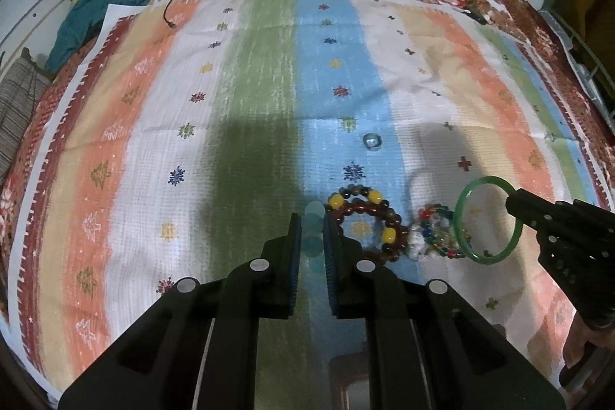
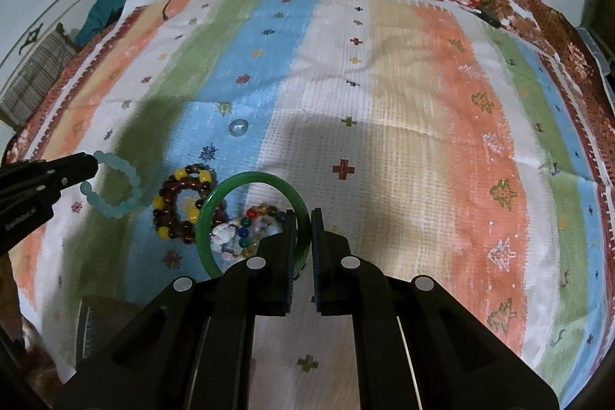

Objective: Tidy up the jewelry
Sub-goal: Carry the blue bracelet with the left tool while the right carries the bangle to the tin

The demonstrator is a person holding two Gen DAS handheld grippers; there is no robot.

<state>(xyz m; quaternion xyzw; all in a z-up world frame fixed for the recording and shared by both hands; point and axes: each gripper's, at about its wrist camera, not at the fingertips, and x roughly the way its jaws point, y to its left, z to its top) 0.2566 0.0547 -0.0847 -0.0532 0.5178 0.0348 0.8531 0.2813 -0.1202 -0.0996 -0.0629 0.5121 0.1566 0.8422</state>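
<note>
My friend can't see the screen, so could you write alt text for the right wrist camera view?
The right gripper has its jaws shut on a green bangle, lifted over a striped cloth. To its left, the left gripper holds a pale blue bead bracelet; a dark red and yellow bead bracelet and a multicoloured one lie below.
</note>
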